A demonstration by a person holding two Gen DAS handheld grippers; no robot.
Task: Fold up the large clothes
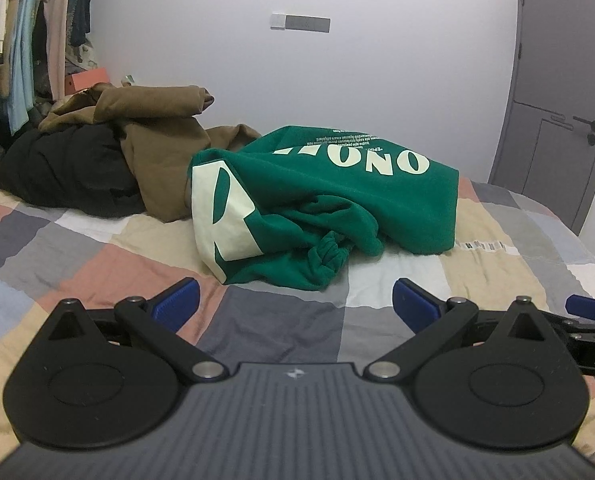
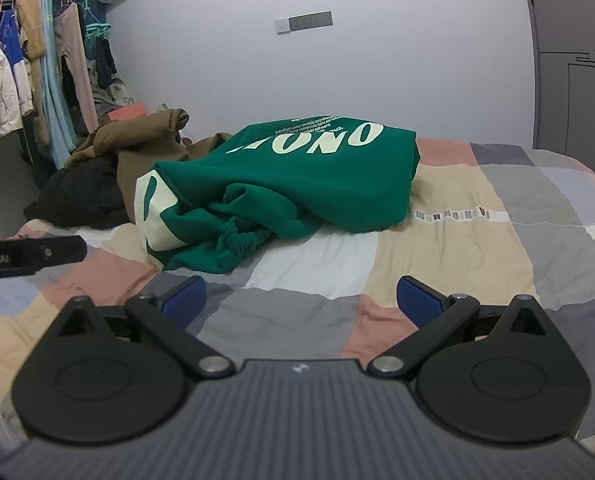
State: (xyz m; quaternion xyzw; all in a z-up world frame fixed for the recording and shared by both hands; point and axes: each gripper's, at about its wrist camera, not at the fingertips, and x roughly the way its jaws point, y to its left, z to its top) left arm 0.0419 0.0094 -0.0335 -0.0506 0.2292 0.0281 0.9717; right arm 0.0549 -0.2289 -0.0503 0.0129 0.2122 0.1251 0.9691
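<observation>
— Both tongs first, please: how do we hold them?

— We hold the left gripper low over the bed, its blue pads spread wide with nothing between them. We hold the right gripper the same way, its blue fingertips far apart and empty. Each camera catches part of the other tool at its edge, so the two sit side by side.

— What lies under them?

— We see a patchwork bedspread in grey, beige, pink and white squares.

— And the garment we are to fold?

— Just beyond the tongs, near the middle of the bed, lies a green sweatshirt, crumpled in a heap, with large cream lettering that reads upside down. Its ribbed cuff bunches at the near edge. Neither tool touches it.

— Farther off?

— Behind it to the left, touching it, we see a brown garment piled over a black garment. At far left hang clothes on a rack; a grey door stands at far right.
</observation>
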